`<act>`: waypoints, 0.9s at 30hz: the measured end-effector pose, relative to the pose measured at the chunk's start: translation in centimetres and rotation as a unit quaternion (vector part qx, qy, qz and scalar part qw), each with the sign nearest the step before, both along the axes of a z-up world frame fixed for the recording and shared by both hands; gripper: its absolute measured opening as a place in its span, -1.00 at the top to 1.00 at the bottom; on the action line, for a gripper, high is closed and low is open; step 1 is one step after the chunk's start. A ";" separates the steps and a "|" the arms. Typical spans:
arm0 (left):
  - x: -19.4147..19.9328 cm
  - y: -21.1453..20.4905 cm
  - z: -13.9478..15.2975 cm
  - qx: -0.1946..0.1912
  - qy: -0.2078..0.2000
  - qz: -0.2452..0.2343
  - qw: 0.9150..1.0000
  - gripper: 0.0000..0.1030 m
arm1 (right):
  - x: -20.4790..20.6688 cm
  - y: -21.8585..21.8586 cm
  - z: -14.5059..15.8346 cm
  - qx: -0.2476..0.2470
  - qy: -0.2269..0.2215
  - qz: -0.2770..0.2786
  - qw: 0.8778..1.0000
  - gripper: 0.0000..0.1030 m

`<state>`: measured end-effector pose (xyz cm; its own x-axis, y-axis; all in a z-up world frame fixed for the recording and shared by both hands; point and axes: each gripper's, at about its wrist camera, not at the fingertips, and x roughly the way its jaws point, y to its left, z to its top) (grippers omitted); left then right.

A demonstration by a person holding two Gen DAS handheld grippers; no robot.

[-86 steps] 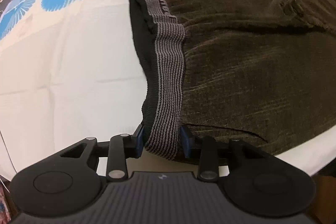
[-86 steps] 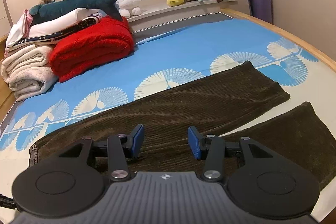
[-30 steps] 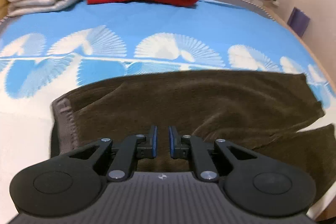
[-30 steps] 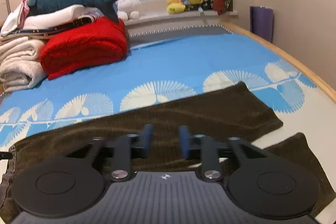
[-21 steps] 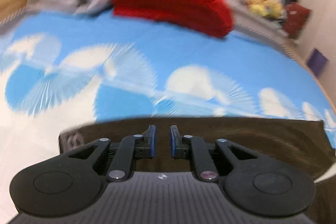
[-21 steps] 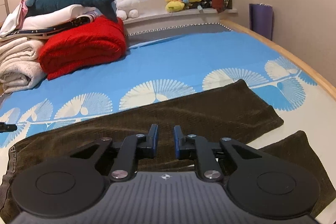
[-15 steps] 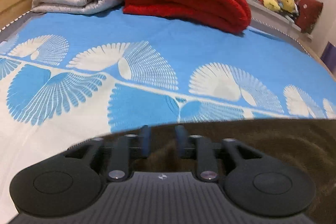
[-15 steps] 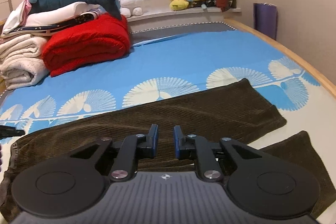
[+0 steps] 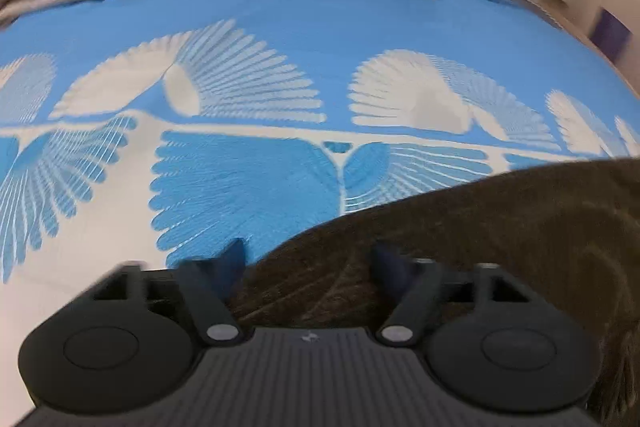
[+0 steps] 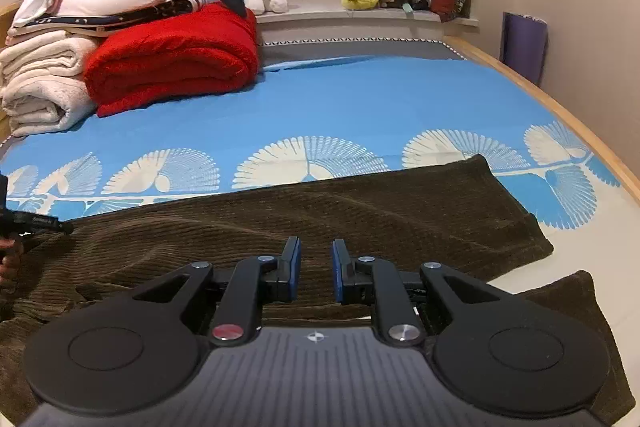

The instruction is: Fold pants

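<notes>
Folding one leg over the other looks done: left gripper (image 9: 310, 263) spread wide, empty, above the pants (image 10: 360, 211). The right gripper (image 10: 316, 269) is narrowly parted, holding nothing. Next, grab the right-hand cuffs.

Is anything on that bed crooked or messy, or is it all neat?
The brown pants are not flat. The far leg lies smooth, but the cloth bunches into ridges at their left end, beside the left gripper. The other leg splays apart at the right. The red blanket is folded neatly.
</notes>
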<state>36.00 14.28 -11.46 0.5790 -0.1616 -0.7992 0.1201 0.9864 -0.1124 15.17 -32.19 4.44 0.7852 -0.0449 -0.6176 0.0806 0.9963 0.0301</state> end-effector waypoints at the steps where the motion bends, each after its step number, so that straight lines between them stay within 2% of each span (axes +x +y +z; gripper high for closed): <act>1: -0.2 -0.2 0.3 -0.003 -0.003 -0.012 1.000 0.21 | 0.1 -0.1 0.0 0.001 0.000 -0.001 1.000 0.67; 2: -0.5 -0.5 0.7 0.005 -0.010 -0.021 1.000 0.70 | 0.1 -0.1 0.0 -0.002 0.000 -0.002 1.000 0.67; 3: -0.8 -1.0 1.1 0.021 -0.016 -0.028 0.999 0.89 | 0.2 -0.2 0.0 -0.005 0.000 -0.002 1.000 0.67; 7: -2.7 -2.2 3.0 0.059 -0.028 -0.034 0.997 1.00 | 0.2 -0.6 -0.2 -0.012 0.004 -0.006 1.000 0.67; 12: -7.0 -4.0 6.8 0.079 -0.022 -0.044 0.996 1.00 | 0.0 -1.2 -0.2 -0.005 0.012 -0.019 1.000 0.67; 16: -13.8 -5.7 10.5 0.089 -0.046 -0.085 0.991 1.00 | -0.6 -1.6 -0.3 0.012 0.018 -0.029 0.999 0.67; 18: -17.0 -5.6 11.4 0.068 -0.048 -0.080 0.993 0.98 | -1.3 -1.8 -0.2 0.039 0.018 -0.038 0.998 0.66; 21: -20.2 -4.8 11.4 0.003 -0.046 -0.059 0.997 0.87 | -2.6 -1.9 -0.4 0.082 0.024 -0.041 0.995 0.63; 23: -21.1 -4.4 10.8 -0.022 -0.037 -0.047 0.998 0.86 | -3.4 -1.3 -0.6 0.081 0.030 -0.034 0.996 0.57; 27: -20.4 -4.8 10.9 0.003 -0.034 -0.055 0.998 0.79 | -4.3 -0.2 -0.6 0.060 0.031 -0.015 0.998 0.53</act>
